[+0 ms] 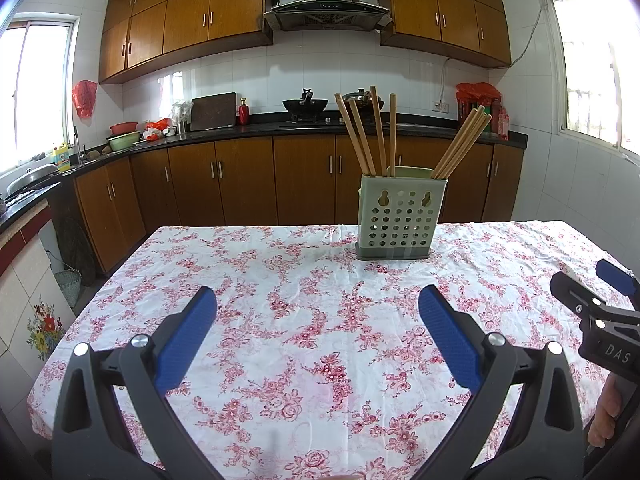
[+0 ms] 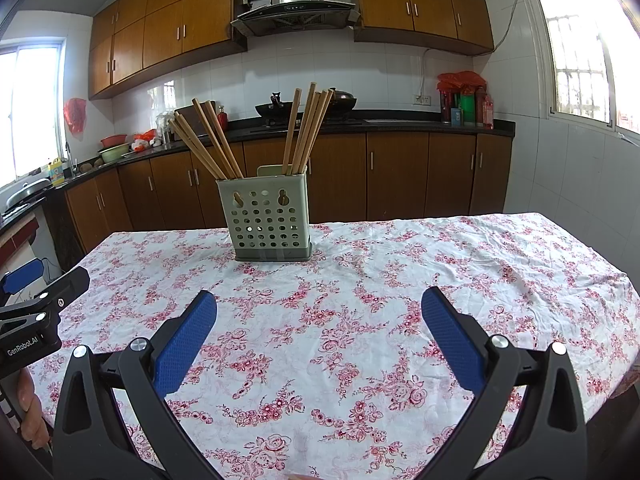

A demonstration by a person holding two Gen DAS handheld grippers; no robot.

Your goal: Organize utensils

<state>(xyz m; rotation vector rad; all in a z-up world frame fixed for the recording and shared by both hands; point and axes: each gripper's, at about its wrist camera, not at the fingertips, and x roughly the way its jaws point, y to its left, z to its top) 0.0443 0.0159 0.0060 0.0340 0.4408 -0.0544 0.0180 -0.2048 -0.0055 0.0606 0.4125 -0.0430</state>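
The left gripper (image 1: pixel 318 304) hovers over the near part of the table (image 1: pixel 280 320), fingers spread wide and empty. Ahead of it and a little to its right, the perforated green utensil holder (image 1: pixel 397 218) stands upright near the table's far edge, wooden chopsticks (image 1: pixel 362 136) fanning out of it. The right gripper (image 2: pixel 319 306) hangs alongside, equally splayed, the holder ahead to its left.

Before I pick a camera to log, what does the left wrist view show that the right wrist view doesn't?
Left wrist only: the right gripper at its right edge and a flower-painted panel. Right wrist only: the left gripper at its left edge. Both: the chopsticks standing in the perforated holder on the floral tablecloth, each camera's own jaws open and empty.
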